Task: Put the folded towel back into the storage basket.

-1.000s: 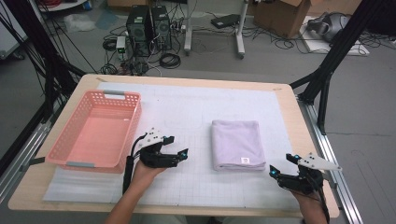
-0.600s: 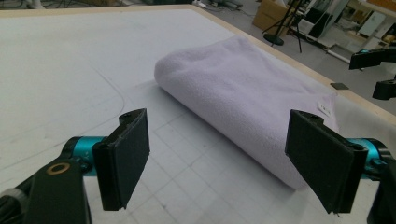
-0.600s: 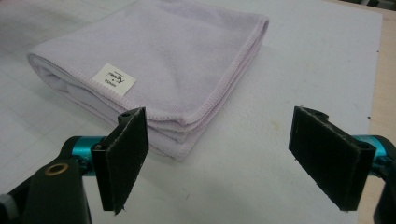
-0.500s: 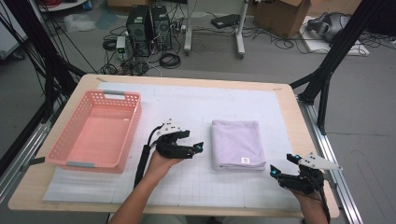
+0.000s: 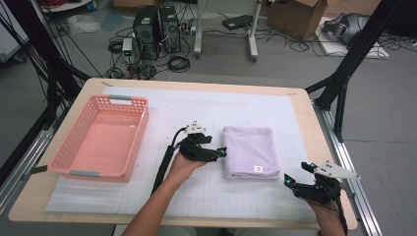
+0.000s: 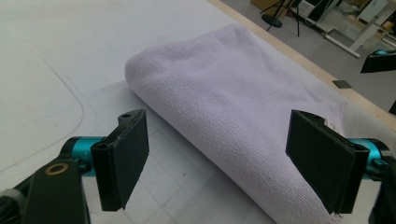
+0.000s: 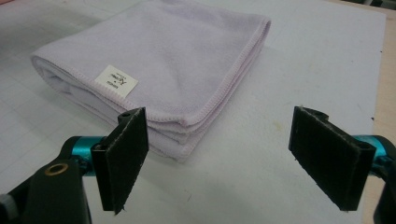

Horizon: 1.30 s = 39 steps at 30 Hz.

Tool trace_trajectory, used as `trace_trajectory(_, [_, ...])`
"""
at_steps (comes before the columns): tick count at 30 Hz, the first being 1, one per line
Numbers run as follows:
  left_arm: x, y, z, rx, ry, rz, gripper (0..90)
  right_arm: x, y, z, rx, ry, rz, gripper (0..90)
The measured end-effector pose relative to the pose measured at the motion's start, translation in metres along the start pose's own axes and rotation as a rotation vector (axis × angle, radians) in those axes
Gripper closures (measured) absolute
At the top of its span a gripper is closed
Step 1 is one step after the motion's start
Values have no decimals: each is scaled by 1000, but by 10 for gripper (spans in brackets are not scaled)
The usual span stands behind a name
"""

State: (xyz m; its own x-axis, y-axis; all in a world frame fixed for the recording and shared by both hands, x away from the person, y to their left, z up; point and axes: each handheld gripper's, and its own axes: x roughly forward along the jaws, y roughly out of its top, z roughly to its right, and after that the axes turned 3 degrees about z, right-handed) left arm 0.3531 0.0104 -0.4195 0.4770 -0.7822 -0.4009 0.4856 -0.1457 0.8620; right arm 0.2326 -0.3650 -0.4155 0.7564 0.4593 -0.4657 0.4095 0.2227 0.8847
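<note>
Folded lilac towel (image 5: pixel 248 151) on the white gridded mat (image 5: pixel 162 110), right of centre, with both grippers near it.

The left gripper (image 5: pixel 220 151) sits just beside the towel's rounded left fold, jaws spread wide — in its own view the fold (image 6: pixel 224 107) runs between them, ungripped. The right gripper (image 5: pixel 295 174) hovers near the towel's near right corner, jaws also wide apart and holding nothing — its view looks at the small white label (image 7: pixel 116 80). A pink basket (image 5: pixel 101 138) stands well apart at the mat's left.

A small white sewn-on label (image 7: pixel 116 80) is carried by the folded lilac microfibre towel (image 7: pixel 177 56) (near one corner); dark print is seen on it, but nothing can be read.
</note>
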Motion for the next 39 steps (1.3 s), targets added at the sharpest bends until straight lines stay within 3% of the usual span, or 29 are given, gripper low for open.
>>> trace_trajectory(18, [45,-7,3,-83,27,-119,217,3,-1,1,0,9,-8,188])
trace_trajectory(25, [54,-12,4,-124,19,-130,216,4,-2,2,3,12,-12,187])
trace_trajectory(32, [58,-12,8,-101,18,-134,234,4,-2,2,5,11,-12,188])
trace_trajectory(39, [59,-14,10,-62,-12,-139,429,4,-2,2,15,11,-14,187])
